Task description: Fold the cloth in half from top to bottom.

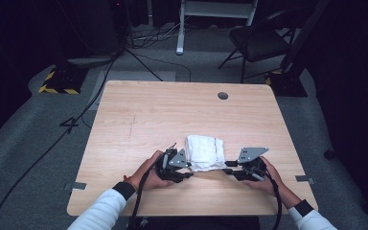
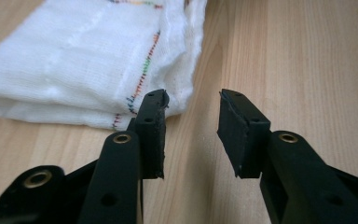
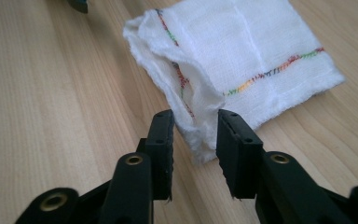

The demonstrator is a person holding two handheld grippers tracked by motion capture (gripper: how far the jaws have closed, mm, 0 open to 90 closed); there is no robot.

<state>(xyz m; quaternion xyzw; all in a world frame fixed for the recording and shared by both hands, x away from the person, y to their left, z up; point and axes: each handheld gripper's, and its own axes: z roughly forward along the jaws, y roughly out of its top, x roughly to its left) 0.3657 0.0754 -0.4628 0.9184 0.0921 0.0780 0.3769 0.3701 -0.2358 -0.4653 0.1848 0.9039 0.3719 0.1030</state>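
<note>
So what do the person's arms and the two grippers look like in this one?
Both forearms wear white sleeves with dark cuffs. The left gripper and right gripper are black, each topped by a grey three-cornered plate and trailing a black cable toward the table's near edge. Close up, each has two black jaws with flat rubbery pads, small screw holes and brass-coloured rivets at the joints.

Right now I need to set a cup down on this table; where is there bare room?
The light wooden table is bare from the folded white cloth back to the round grommet hole, and along both sides. It is crowded at the near edge, around the cloth.
</note>
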